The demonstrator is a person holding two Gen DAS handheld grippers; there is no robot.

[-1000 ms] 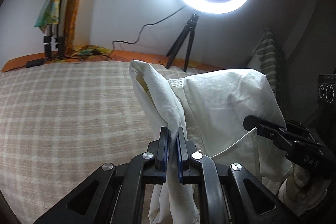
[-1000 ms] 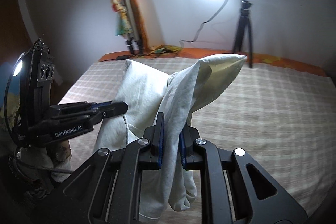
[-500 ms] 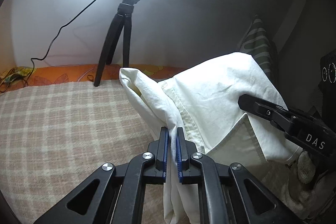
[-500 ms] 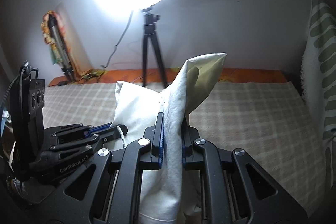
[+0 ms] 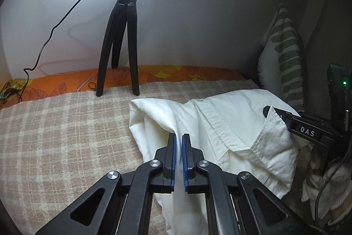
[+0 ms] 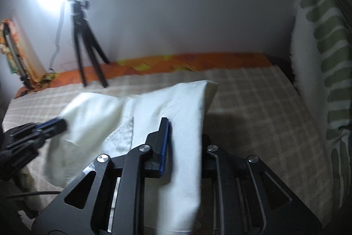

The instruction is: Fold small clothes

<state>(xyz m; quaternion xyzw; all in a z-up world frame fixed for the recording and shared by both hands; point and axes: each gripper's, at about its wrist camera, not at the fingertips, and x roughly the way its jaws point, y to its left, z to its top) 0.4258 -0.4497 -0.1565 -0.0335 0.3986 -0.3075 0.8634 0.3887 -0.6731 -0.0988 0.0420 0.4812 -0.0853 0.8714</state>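
Note:
A small white shirt lies low over the checked blanket, its collar and button placket facing up. My left gripper is shut on a fold of the shirt's sleeve side. In the right wrist view the shirt drapes between my right gripper's spread jaws; the right finger is hidden under the cloth, and the left finger stands clear of it. The right gripper shows at the shirt's right edge in the left wrist view. The left gripper shows at far left.
A ring light on a black tripod stands at the blanket's far edge, on an orange sheet by the wall. A green-striped white pillow leans at the right. A cable runs down the wall.
Both grippers have lowered the shirt from held up in the air down onto the blanket and turned to the right. My right gripper's jaws have opened and let go of the cloth.

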